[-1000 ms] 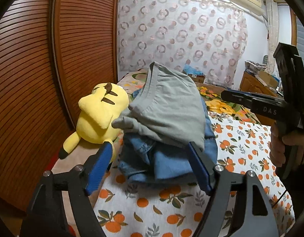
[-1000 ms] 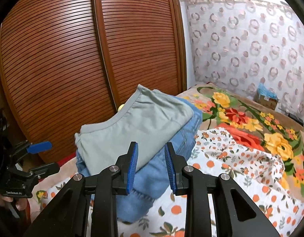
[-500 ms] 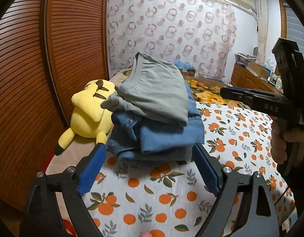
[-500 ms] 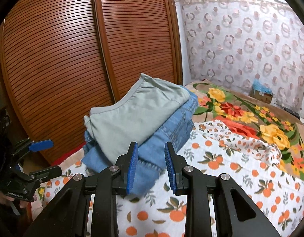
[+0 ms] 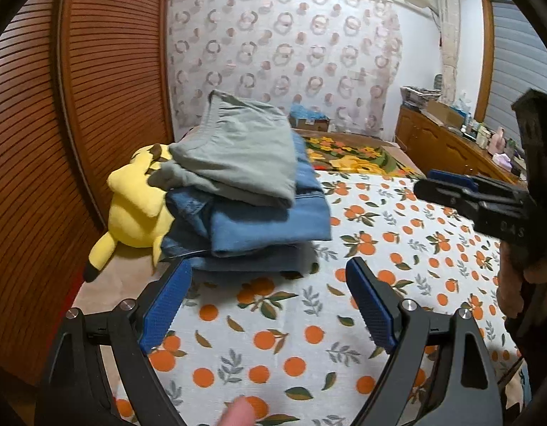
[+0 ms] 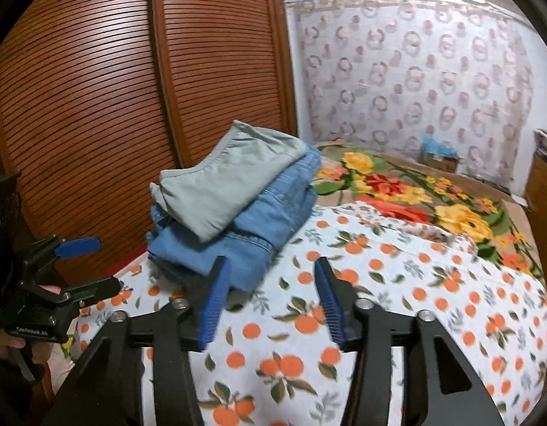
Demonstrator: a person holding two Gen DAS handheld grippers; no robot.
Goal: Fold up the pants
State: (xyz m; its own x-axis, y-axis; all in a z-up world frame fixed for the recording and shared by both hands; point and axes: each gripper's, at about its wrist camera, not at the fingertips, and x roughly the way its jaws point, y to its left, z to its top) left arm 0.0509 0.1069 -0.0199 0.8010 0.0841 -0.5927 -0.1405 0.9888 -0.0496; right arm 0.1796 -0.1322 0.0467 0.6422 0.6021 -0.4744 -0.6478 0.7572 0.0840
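A folded stack lies on the orange-print sheet [image 5: 397,234]: grey-green pants [image 5: 238,156] on top of blue jeans [image 5: 259,223]. My left gripper [image 5: 268,273] stands open just short of the stack, with only sheet between its blue pads. In the right wrist view the pants [image 6: 223,188] and jeans [image 6: 259,227] sit ahead and to the left. My right gripper [image 6: 270,262] is opening its jaws and nothing is held; its left finger overlaps the jeans' near edge. Each gripper shows in the other's view: right gripper [image 5: 433,184], left gripper [image 6: 96,266].
A yellow plush toy [image 5: 138,206] leans against the stack's left side by the slatted wooden wardrobe doors [image 6: 96,106]. A floral blanket [image 6: 415,184] lies beyond the sheet. A wooden cabinet [image 5: 444,145] with clutter stands at the far right.
Both grippers have drawn back from the stack, which now lies beyond the left fingertips instead of between them. The right jaws have widened from a narrow gap.
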